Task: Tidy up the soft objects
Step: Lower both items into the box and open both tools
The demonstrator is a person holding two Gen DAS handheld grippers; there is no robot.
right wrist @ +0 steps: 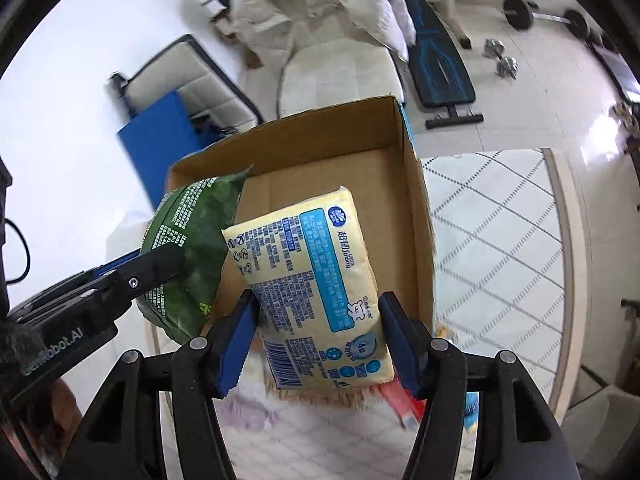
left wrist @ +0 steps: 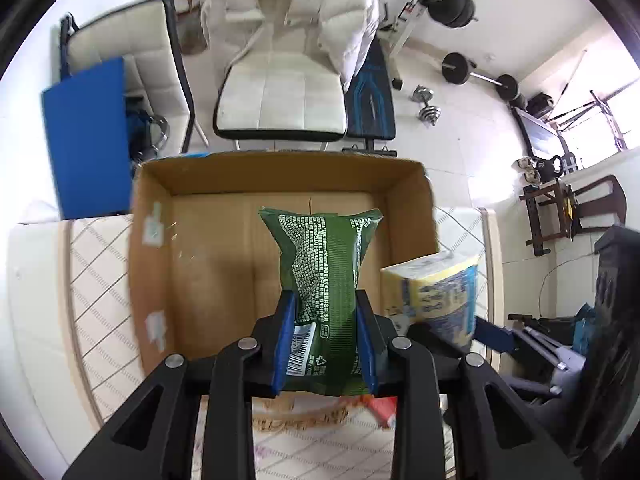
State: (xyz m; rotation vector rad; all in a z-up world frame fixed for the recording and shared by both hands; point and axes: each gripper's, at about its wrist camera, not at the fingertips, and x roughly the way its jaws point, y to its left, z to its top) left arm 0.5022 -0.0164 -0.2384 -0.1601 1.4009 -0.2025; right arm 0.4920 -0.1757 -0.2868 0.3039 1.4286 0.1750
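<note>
My left gripper (left wrist: 325, 312) is shut on a green soft pack (left wrist: 326, 264) and holds it over the open cardboard box (left wrist: 192, 248). My right gripper (right wrist: 318, 312) is shut on a yellow and blue tissue pack (right wrist: 312, 280), held above the box's near right part (right wrist: 416, 216). The tissue pack also shows in the left wrist view (left wrist: 436, 292) at the right, beside the box wall. The green pack (right wrist: 188, 248) and the left gripper's finger (right wrist: 152, 268) show at the left of the right wrist view. The box floor looks bare.
The box stands on a table with a white diamond-patterned cloth (left wrist: 100, 280). A red item (right wrist: 404, 400) lies on the table under my right gripper. Behind the box are a white chair with a white coat (left wrist: 288, 60), a blue board (left wrist: 88, 136) and weights (left wrist: 460, 68).
</note>
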